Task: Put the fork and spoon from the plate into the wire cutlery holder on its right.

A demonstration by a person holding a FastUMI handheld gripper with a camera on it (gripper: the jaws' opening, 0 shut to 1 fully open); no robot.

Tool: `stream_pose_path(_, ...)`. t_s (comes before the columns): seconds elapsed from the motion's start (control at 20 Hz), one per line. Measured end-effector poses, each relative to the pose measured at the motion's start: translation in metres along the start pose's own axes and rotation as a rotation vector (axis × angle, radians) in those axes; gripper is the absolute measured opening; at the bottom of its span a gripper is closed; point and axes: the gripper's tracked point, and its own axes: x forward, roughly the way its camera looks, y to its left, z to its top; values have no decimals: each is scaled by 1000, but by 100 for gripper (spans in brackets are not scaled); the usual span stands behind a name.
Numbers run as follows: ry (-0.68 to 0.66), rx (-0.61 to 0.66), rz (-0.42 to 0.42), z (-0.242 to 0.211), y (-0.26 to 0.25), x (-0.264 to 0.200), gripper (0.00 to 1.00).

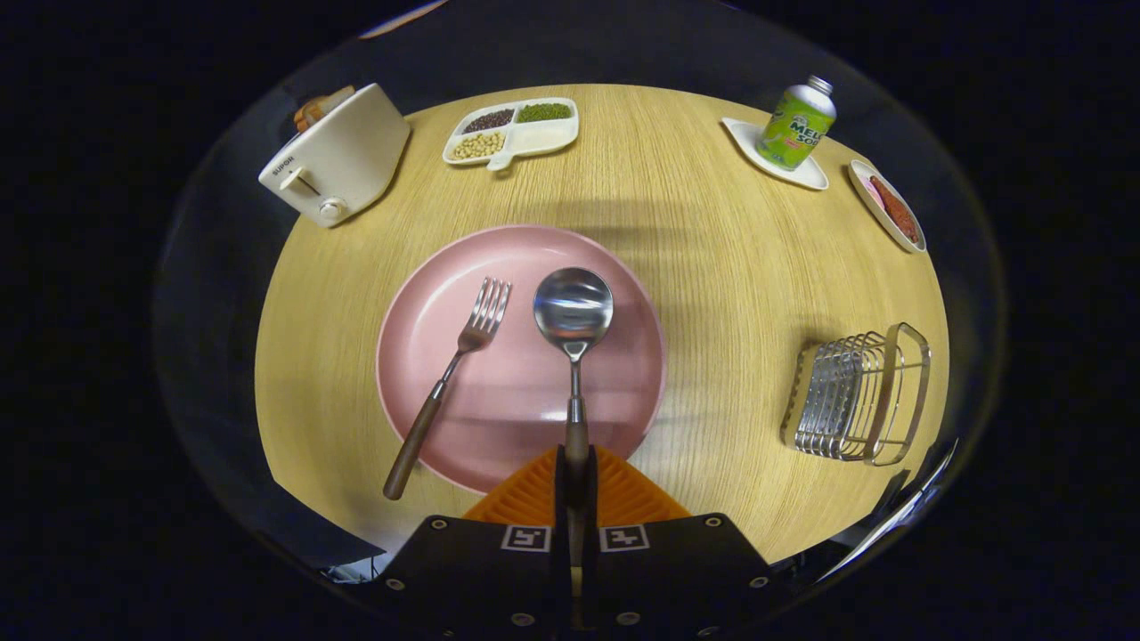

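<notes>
Clamped together on the wooden handle of the one spoon (574, 313): both fingers (534, 494), ribbed on the inner faces, with the gripper (576, 481) at the near rim of the plate (517, 418). Round, smooth, matte pink, just one plate, resting on a pale wood-grain surface (712, 267) with a curved far edge. Polished oval spoon bowl over the plate's middle, slim metal neck running back to the dark handle. One fork (450, 383), four shiny tines on the plate left of the spoon, brown wooden handle slanting out over the plate's near-left rim onto the surface. One wire cutlery holder (857, 394), bright metal loops in a row, well right of the plate. Beyond the plate: one glossy cream toaster (334, 165) to the far left, one white divided dish (515, 131) with grains, one green bottle (795, 124) on a white coaster, one small oval dish (888, 205).
</notes>
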Motion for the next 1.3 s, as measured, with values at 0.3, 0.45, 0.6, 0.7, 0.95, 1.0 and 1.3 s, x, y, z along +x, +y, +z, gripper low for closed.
stream_pose_path(0.3, -98, 90, -5, 4, -37, -43, 5)
stream_pose_path(0.45, -151, 146, -11, 4, -59, -70, 5)
stream_pose_path(0.6, -196, 185, -27, 2, -85, -94, 5)
stream_pose_path(0.7, -214, 207, -53, -5, -107, -104, 5)
stream_pose_path(0.95, -179, 266, -102, -35, -156, -103, 5)
stream_pose_path(1.0, -166, 274, -108, -40, -163, -100, 5)
stream_pose_path(1.3, -64, 245, -97, -56, -181, -79, 5)
